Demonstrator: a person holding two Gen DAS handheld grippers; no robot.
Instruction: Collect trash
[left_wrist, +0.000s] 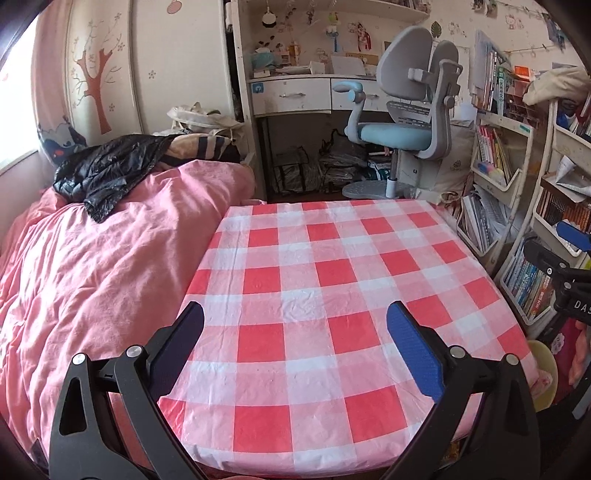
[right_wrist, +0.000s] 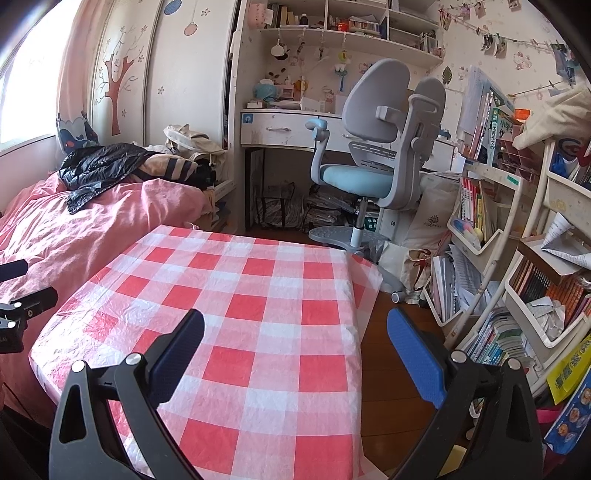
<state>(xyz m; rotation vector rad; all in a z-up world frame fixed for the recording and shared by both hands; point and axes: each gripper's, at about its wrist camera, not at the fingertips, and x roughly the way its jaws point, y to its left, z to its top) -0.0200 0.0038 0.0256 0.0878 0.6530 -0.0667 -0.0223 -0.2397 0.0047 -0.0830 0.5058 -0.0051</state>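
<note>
A table with a red and white checked cloth (left_wrist: 332, 295) fills the middle of both views (right_wrist: 240, 314); no trash shows on it. My left gripper (left_wrist: 295, 314) hangs open above its near edge, nothing between the blue pads. My right gripper (right_wrist: 295, 321) is open too, over the table's right edge and the wooden floor. A black plastic bag (left_wrist: 99, 173) lies crumpled on the pink bed, far left (right_wrist: 99, 166). The right gripper's body (left_wrist: 569, 280) shows at the right edge of the left wrist view; the left gripper's body (right_wrist: 14, 314) shows at the left edge of the right wrist view.
A pink quilt (left_wrist: 92, 277) covers the bed left of the table. Beyond stand a white desk (left_wrist: 295, 92) and a grey and blue chair (right_wrist: 380, 147). Crowded book racks (right_wrist: 498, 258) line the right side, with crumpled paper (right_wrist: 546, 314) in one bin.
</note>
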